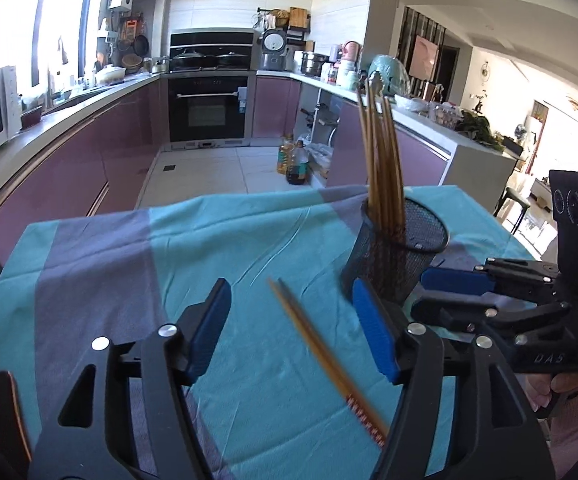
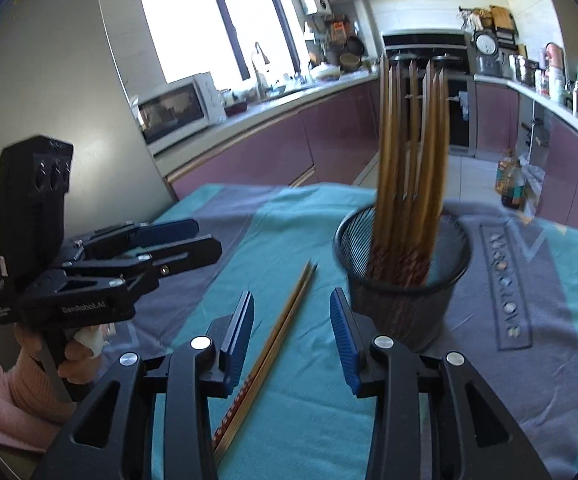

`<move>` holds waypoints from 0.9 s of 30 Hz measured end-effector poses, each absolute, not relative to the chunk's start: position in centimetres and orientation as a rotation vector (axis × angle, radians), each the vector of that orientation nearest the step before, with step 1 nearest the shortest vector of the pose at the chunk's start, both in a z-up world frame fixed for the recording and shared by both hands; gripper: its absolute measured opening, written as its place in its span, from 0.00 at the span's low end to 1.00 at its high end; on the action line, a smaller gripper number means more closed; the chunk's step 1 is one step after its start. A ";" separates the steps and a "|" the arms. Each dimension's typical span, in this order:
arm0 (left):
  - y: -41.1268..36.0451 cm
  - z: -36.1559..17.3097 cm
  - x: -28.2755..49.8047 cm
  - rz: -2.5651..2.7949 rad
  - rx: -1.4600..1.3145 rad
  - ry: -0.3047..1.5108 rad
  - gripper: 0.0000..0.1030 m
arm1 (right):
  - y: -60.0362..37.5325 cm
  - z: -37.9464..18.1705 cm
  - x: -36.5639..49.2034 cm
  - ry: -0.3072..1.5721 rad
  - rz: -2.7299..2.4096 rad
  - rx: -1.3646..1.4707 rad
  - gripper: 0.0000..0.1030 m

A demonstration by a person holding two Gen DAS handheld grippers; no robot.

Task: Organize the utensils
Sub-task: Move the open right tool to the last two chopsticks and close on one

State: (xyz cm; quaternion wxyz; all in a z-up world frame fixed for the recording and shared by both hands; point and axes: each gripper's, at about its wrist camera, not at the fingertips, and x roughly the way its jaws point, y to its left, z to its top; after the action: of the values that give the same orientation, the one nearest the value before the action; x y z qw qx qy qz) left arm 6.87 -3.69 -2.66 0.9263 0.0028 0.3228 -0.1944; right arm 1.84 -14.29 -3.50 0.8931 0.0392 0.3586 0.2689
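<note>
A pair of chopsticks (image 1: 326, 360) lies on the teal cloth (image 1: 249, 248) between the left gripper's (image 1: 293, 330) parted jaws, beside the mesh holder (image 1: 399, 250).

Wooden chopsticks (image 2: 273, 344); black metal mesh holder (image 2: 403, 280); matt cloth (image 1: 249, 240) (creased).

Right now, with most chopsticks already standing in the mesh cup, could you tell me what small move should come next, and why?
Probably lower the right gripper and close it on the loose chopstick pair. The pair lies flat on the teal cloth between its open jaws, beside the mesh cup, and nothing is held.
</note>
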 end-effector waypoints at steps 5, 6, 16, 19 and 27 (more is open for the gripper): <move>-3.2 -4.7 6.1 -0.355 0.013 0.705 0.66 | -12.5 -6.1 1.9 0.822 0.563 0.061 0.36; -3.0 -5.2 6.1 -0.351 0.011 0.718 0.66 | -12.2 -6.4 1.9 0.829 0.558 0.054 0.36; -2.9 -7.6 6.4 -0.337 0.008 0.794 0.66 | -10.0 -8.3 1.7 0.883 0.525 0.008 0.36; -3.0 -8.0 6.5 -0.338 0.008 0.808 0.66 | -9.6 -8.3 1.7 0.883 0.513 -0.013 0.36; -3.2 -8.6 6.7 -0.341 0.012 0.826 0.65 | -8.5 -8.9 2.1 0.889 0.479 -0.059 0.36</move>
State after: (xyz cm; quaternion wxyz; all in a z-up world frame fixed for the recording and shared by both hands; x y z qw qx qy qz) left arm 6.74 -3.21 -8.65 0.9018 0.0058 0.3993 -0.1650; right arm 2.10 -8.45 -8.88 0.8748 -0.0281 0.4258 0.2293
